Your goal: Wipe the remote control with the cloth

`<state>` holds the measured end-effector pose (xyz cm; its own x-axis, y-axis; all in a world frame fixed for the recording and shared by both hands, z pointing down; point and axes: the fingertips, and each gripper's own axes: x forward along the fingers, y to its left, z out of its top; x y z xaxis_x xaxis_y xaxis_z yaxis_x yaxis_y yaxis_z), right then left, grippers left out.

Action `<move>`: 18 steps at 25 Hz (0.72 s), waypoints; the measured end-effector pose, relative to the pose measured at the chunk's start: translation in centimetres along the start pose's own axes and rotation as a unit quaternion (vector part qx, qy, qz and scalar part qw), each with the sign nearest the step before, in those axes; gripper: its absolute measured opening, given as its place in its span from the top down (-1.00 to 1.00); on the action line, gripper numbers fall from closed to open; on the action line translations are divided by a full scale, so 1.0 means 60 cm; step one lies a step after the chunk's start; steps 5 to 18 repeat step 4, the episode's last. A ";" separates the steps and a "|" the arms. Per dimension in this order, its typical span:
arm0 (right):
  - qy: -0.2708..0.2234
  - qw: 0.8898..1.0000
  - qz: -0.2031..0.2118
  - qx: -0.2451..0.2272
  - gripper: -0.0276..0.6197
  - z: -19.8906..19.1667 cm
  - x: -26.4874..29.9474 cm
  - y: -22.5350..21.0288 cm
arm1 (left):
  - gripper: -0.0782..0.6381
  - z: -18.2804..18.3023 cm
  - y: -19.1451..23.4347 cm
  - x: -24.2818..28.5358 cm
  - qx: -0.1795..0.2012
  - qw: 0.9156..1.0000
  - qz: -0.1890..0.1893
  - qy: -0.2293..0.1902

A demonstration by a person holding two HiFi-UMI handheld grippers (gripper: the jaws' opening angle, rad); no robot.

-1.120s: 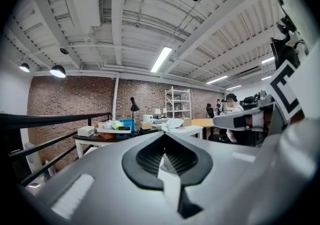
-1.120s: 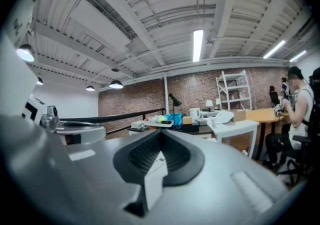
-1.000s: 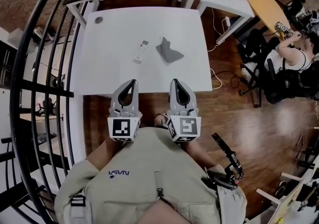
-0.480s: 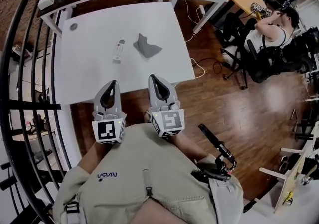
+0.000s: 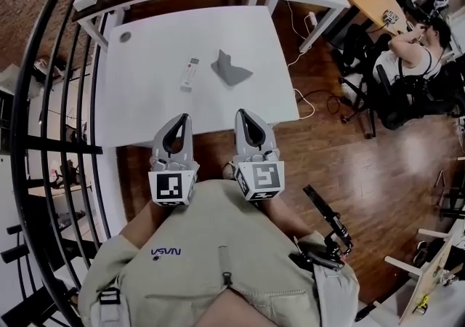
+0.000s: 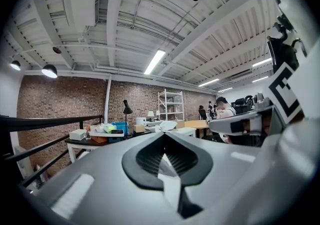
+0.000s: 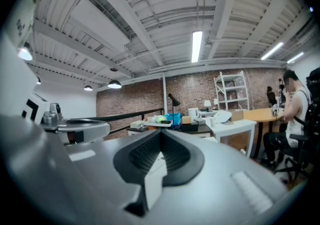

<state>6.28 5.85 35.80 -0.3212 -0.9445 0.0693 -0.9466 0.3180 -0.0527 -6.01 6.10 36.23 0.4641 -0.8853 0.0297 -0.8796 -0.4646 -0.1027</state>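
The left hand-held gripper [image 5: 182,118] and the right hand-held gripper [image 5: 242,112] are held side by side and level. Their tips point toward the near edge of the white desk [image 5: 145,111] and stop just short of it. Each is a smooth grey plastic shell that tapers to a rounded point, with a teardrop-shaped opening lined in black ribbed rubber. In the left gripper view the two jaws meet in a closed seam with nothing between them. The right gripper view shows the same, jaws together and empty. The left marker cube [image 5: 173,186], printed with a black-and-white square pattern, sits at the back of the left one. The right marker cube [image 5: 260,179] sits at the back of the other.

The remote control [image 5: 189,73], a slim white bar, lies flat on the matte desk top, well apart from both grippers. Just to its right, not touching it, lies the cloth [image 5: 231,70]. It is a soft grey fabric, crumpled, with one corner pushed up into a peak.

A black metal railing [image 5: 45,129] of round bars curves along the desk's left side. The floor [image 5: 341,158] is glossy brown wood boards. Both gripper views look out at a red brick wall [image 6: 60,106] under a white ribbed ceiling [image 6: 130,24].
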 end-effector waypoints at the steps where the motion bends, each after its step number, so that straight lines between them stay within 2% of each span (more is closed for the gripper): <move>1: 0.001 1.000 0.000 0.000 0.91 -0.001 0.000 -0.001 | 0.77 0.000 0.000 0.001 0.001 1.000 0.000 0.000; 18: 0.002 1.000 0.000 0.000 0.91 -0.003 0.001 -0.006 | 0.77 0.003 -0.001 0.003 0.000 1.000 0.004 0.002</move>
